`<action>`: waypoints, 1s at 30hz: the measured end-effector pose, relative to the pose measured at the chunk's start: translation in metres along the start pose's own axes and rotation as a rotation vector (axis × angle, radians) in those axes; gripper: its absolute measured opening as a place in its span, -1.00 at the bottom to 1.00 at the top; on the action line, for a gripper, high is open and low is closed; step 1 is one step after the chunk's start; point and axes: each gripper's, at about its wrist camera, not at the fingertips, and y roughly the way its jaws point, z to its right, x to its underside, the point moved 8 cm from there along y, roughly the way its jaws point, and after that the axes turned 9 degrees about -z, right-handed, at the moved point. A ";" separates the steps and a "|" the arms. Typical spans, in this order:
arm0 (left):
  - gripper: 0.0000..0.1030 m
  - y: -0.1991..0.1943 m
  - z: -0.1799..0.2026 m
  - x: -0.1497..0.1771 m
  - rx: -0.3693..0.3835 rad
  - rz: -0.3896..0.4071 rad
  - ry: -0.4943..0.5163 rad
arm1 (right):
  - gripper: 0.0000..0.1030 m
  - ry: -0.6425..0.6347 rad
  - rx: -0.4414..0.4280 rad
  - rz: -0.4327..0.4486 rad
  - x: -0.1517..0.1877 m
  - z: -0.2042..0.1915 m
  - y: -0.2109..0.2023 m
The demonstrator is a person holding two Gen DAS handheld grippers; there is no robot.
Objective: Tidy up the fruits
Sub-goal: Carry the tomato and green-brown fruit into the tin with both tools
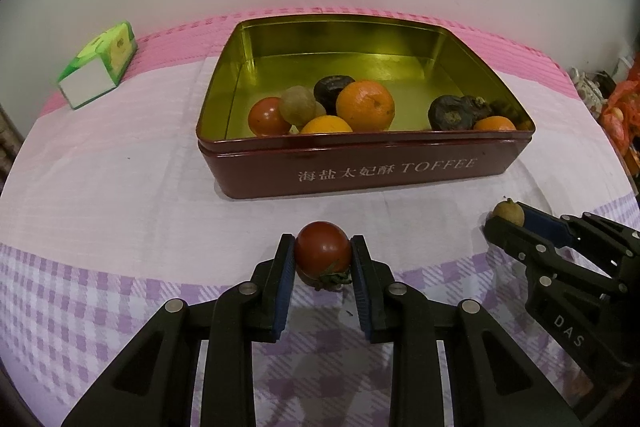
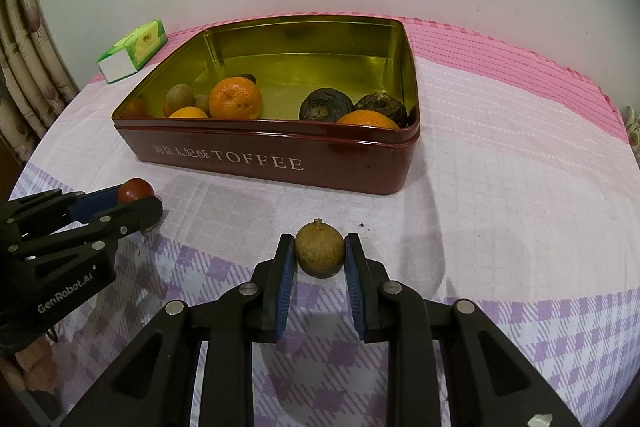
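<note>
Left claw [image 1: 323, 255] clamped on a tomato [image 1: 322, 251] low over the cloth [image 1: 120, 187]; right claw [image 2: 320, 253] clamped on a longan [image 2: 319, 247]. Straight ahead of both, the tin [image 2: 272, 167], near wall between claws and fruit inside. Tissue box [image 1: 98, 65] far left.

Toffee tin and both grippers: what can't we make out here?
- Tin: the near wall hides the fruit bottoms and the floor behind it, in both views.
- Tomato, left gripper: lifted or resting, unclear.
- Longan, right gripper: pad contact uncertain.
- Right edge, left view: red clutter cut off and blurred.
</note>
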 end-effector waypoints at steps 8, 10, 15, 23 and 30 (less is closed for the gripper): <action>-0.45 -0.007 -0.002 -0.003 -0.001 0.011 0.004 | -0.55 0.001 -0.007 -0.010 -0.002 -0.001 -0.004; -0.45 -0.009 -0.001 -0.004 0.003 0.013 0.003 | -0.55 -0.003 -0.010 -0.008 -0.003 -0.002 -0.007; -0.45 -0.016 0.001 -0.006 0.012 0.030 0.012 | -0.55 -0.009 -0.024 0.005 -0.004 -0.006 -0.018; -0.45 -0.036 0.001 -0.016 0.033 0.076 0.014 | -0.55 -0.012 -0.042 0.052 -0.015 -0.010 -0.042; -0.45 -0.049 -0.005 -0.036 0.026 0.118 0.012 | -0.55 -0.026 -0.035 0.100 -0.043 -0.010 -0.058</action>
